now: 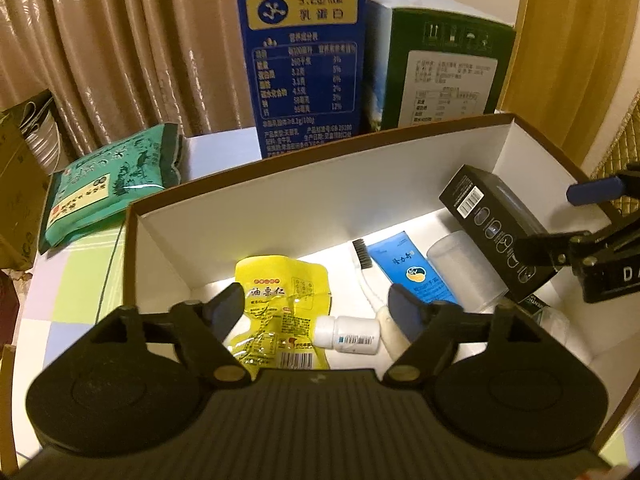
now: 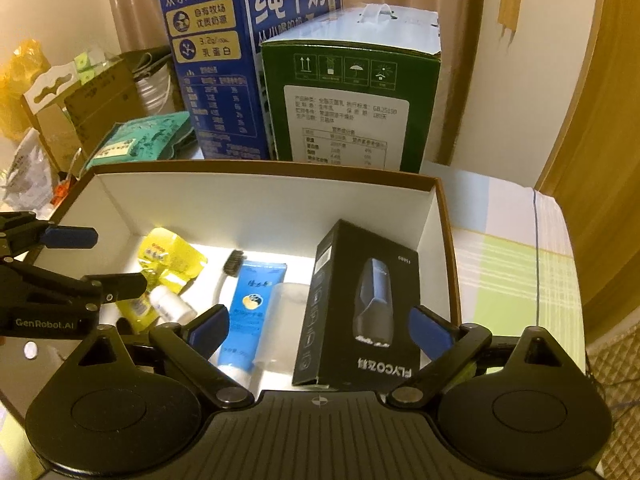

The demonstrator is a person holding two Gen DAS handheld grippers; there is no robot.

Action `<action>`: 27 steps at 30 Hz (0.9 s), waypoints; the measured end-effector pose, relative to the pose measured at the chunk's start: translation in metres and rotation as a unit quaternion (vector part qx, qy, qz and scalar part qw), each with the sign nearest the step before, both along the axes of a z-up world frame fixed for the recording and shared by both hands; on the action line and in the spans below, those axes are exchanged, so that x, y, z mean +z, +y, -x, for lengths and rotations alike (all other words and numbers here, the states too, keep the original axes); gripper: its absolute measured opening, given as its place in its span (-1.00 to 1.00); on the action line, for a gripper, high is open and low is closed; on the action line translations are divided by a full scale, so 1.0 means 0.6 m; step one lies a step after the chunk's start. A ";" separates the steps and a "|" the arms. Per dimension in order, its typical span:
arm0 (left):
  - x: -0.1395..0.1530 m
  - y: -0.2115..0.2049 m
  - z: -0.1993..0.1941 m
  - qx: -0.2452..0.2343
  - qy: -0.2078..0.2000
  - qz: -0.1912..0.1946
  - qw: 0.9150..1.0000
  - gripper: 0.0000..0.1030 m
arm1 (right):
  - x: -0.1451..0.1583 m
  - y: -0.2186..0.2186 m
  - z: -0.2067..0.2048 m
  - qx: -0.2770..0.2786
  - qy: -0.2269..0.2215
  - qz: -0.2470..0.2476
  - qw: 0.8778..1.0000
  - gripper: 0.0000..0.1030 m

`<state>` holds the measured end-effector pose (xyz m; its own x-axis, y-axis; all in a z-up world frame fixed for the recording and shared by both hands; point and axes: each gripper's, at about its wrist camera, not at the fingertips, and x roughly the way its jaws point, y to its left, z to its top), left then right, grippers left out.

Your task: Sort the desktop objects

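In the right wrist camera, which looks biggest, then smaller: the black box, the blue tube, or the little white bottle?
1. black box, though it stands nearest the camera.
2. blue tube.
3. white bottle, partly hidden by the left gripper.

Glossy yellow foil pouch point(image 1: 280, 300) — matt white card box point(image 1: 320, 184), frosted plastic cup point(image 1: 464, 272).
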<state>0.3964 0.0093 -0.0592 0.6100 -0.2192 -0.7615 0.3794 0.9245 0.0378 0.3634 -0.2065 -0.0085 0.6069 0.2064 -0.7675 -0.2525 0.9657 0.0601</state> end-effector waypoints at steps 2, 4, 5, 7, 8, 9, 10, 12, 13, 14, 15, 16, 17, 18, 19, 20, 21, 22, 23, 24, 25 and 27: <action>0.005 0.003 0.006 0.001 -0.001 0.001 1.000 0.48 | 0.002 -0.001 0.010 -0.002 0.000 -0.006 1.000 0.87; 0.011 0.008 0.012 0.005 0.001 0.004 1.000 0.53 | 0.004 -0.001 0.019 -0.004 -0.001 -0.008 1.000 0.91; 0.014 0.010 0.014 0.006 0.002 0.007 1.000 0.55 | 0.005 -0.001 0.024 -0.006 -0.002 -0.008 1.000 0.94; 0.021 0.014 0.023 0.010 0.000 0.011 1.000 0.59 | 0.007 -0.001 0.035 -0.008 -0.004 -0.010 1.000 0.96; 0.026 0.015 0.028 0.012 -0.003 0.013 1.000 0.59 | 0.008 -0.002 0.039 -0.009 -0.004 -0.011 1.000 0.96; 0.031 0.017 0.034 0.013 -0.005 0.015 1.000 0.59 | 0.009 -0.003 0.044 -0.011 -0.005 -0.013 1.000 0.96; 0.035 0.018 0.038 0.014 -0.007 0.016 1.000 0.60 | 0.011 -0.003 0.049 -0.013 -0.006 -0.013 1.000 0.96; 0.045 0.019 0.048 0.017 -0.010 0.020 1.000 0.63 | 0.015 -0.003 0.059 -0.019 -0.010 -0.008 1.000 0.96; 0.050 0.020 0.054 0.019 -0.013 0.021 1.000 0.64 | 0.018 -0.002 0.064 -0.021 -0.013 -0.004 1.000 0.96; 0.055 0.021 0.060 0.021 -0.016 0.023 0.999 0.65 | 0.022 -0.001 0.070 -0.023 -0.016 0.000 1.000 0.96; 0.060 0.022 0.065 0.022 -0.018 0.024 0.999 0.68 | 0.026 -0.001 0.076 -0.024 -0.019 0.002 1.000 0.96; 0.065 0.023 0.071 0.025 -0.020 0.024 0.999 0.71 | 0.031 -0.001 0.083 -0.026 -0.024 0.001 0.999 0.96; 0.070 0.025 0.077 0.027 -0.024 0.025 0.999 0.71 | 0.037 -0.002 0.091 -0.028 -0.029 -0.001 0.999 0.96; 0.076 0.026 0.084 0.029 -0.028 0.025 0.999 0.72 | 0.041 -0.002 0.097 -0.030 -0.033 -0.003 0.999 0.96; 0.081 0.028 0.091 0.031 -0.032 0.026 0.999 0.72 | 0.046 -0.003 0.105 -0.031 -0.036 -0.005 0.999 0.96; 0.088 0.031 0.099 0.035 -0.036 0.028 0.998 0.73 | 0.050 -0.003 0.112 -0.032 -0.038 -0.007 0.999 0.96; 0.093 0.033 0.105 0.038 -0.039 0.029 0.998 0.75 | 0.054 -0.004 0.119 -0.034 -0.041 -0.007 0.999 0.96; 0.098 0.035 0.113 0.041 -0.043 0.031 0.998 0.78 | 0.057 -0.004 0.128 -0.037 -0.044 -0.006 0.998 0.96; 0.105 0.038 0.121 0.044 -0.048 0.032 0.997 0.80 | 0.060 -0.004 0.135 -0.039 -0.046 -0.006 0.998 0.96; 0.111 0.041 0.129 0.045 -0.055 0.034 0.997 0.82 | 0.063 -0.005 0.144 -0.041 -0.047 -0.009 0.998 0.96; 0.116 0.043 0.136 0.049 -0.058 0.035 0.996 0.83 | 0.066 -0.006 0.153 -0.042 -0.048 -0.013 0.998 0.96; 0.125 0.048 0.152 0.053 -0.063 0.038 0.996 0.85 | 0.071 -0.007 0.170 -0.044 -0.052 -0.020 0.998 0.96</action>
<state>0.3050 0.0381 0.0159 0.7227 -0.2022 -0.6610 0.2759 0.9612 0.0076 0.2613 -0.2108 0.0340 0.6993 0.1776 -0.6924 -0.1736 0.9818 0.0765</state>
